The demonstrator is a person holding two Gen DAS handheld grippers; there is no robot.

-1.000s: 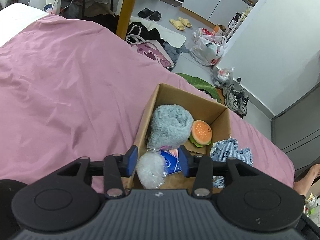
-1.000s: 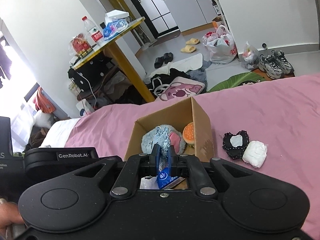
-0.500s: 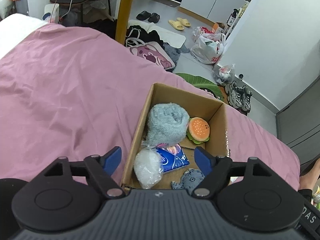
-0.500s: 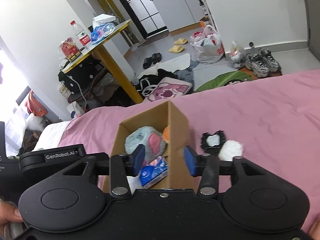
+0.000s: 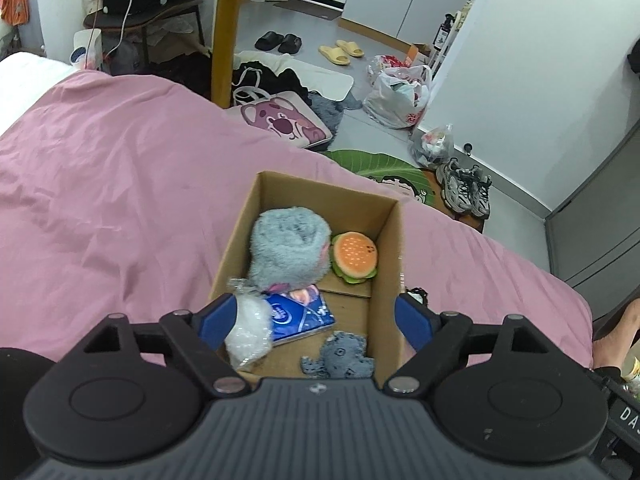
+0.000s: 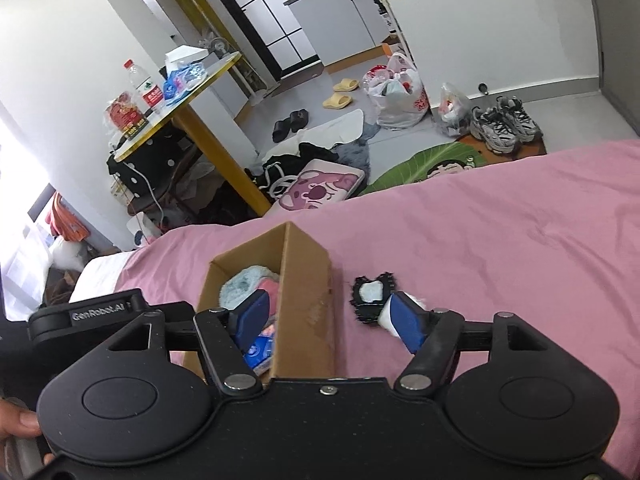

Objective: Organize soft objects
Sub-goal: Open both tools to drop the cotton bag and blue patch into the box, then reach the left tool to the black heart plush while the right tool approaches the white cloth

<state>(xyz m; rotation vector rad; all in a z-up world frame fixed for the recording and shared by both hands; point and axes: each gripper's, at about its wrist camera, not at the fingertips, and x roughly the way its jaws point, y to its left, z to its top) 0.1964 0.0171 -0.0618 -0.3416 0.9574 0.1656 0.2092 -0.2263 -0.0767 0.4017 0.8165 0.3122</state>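
Pink bedspread [image 5: 120,208], bearing one cardboard box [image 5: 394,248]. Inside it we count: grey fluffy plush [image 5: 290,248], burger plush [image 5: 354,256], blue tissue pack [image 5: 298,314], clear crinkly bag [image 5: 248,330], grey knit piece [image 5: 340,360]. Beside the box lie a black-edged item [image 6: 370,298] and white wad [image 6: 416,302]. Our left gripper [image 5: 316,320] and right gripper [image 6: 332,320] both gape wide, empty.

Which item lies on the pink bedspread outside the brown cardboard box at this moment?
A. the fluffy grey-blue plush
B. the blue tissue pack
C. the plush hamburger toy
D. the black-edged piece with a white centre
D: the black-edged piece with a white centre lies on the pink bedspread just right of the brown cardboard box, while the other three sit inside the box.
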